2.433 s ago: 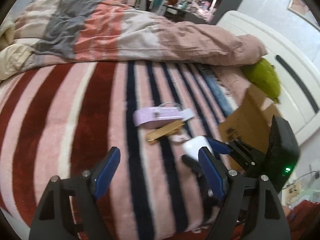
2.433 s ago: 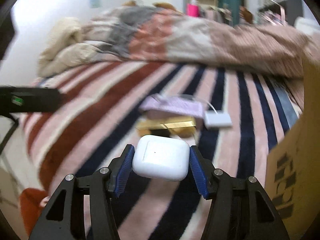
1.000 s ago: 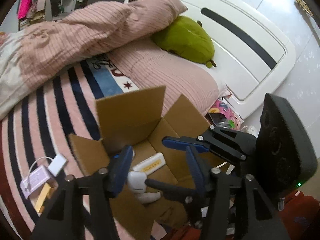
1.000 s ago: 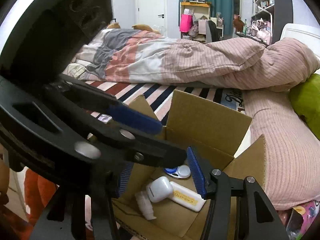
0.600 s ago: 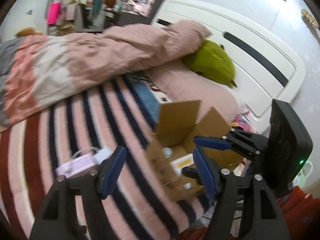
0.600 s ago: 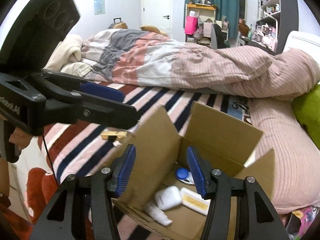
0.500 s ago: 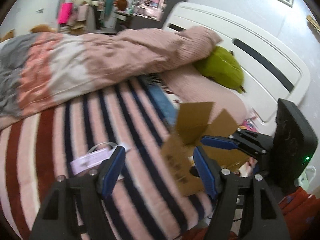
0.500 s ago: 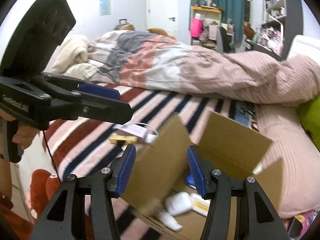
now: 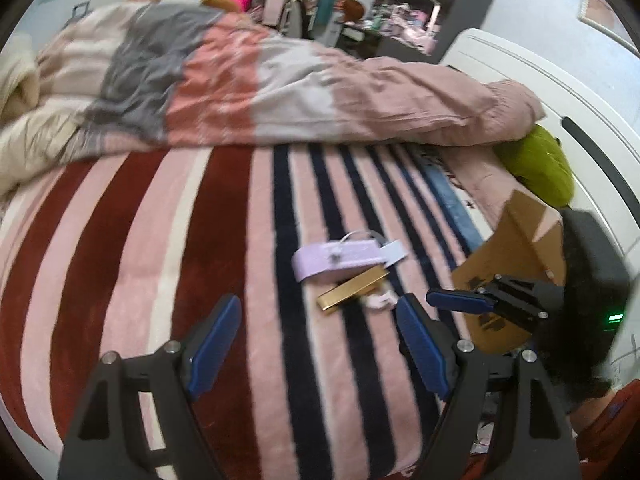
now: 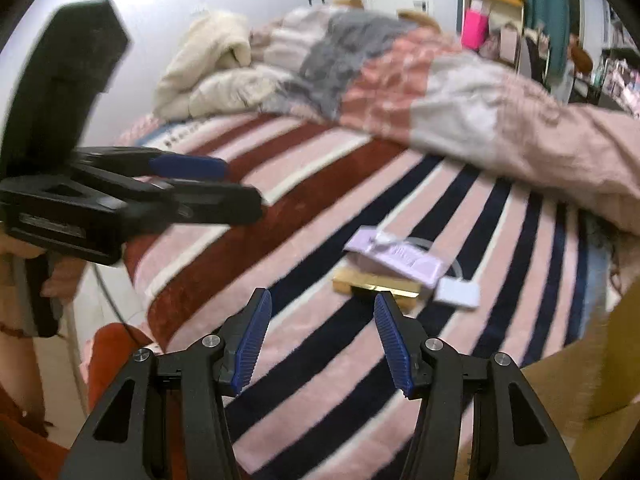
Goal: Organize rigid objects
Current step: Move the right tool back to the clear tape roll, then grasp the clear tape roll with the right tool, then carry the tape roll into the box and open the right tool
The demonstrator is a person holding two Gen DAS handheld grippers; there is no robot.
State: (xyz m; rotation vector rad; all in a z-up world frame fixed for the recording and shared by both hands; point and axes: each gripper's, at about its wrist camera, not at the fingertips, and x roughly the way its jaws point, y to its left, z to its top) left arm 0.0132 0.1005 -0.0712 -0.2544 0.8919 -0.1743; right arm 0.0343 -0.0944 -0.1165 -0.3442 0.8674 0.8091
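Observation:
A lilac flat box (image 9: pixel 336 258) with a white adapter and cable (image 9: pixel 394 250) lies on the striped blanket, a gold bar-shaped box (image 9: pixel 352 290) just in front of it. They also show in the right wrist view: lilac box (image 10: pixel 396 258), gold box (image 10: pixel 376 286), adapter (image 10: pixel 456 294). My left gripper (image 9: pixel 316 344) is open and empty, short of the pile. My right gripper (image 10: pixel 320 338) is open and empty, also short of the pile; it shows in the left wrist view (image 9: pixel 460 302) by the cardboard box (image 9: pixel 508 264).
The cardboard box's flap (image 10: pixel 600 360) is at the right edge of the right wrist view. A bunched quilt (image 9: pixel 280 92) lies across the far side of the bed. A green pillow (image 9: pixel 536 164) sits by the white headboard. The bed edge is near the grippers.
The right gripper carried the white earbud case to the cardboard box and let it go there. Both grippers then swung back from the box toward the pile on the blanket.

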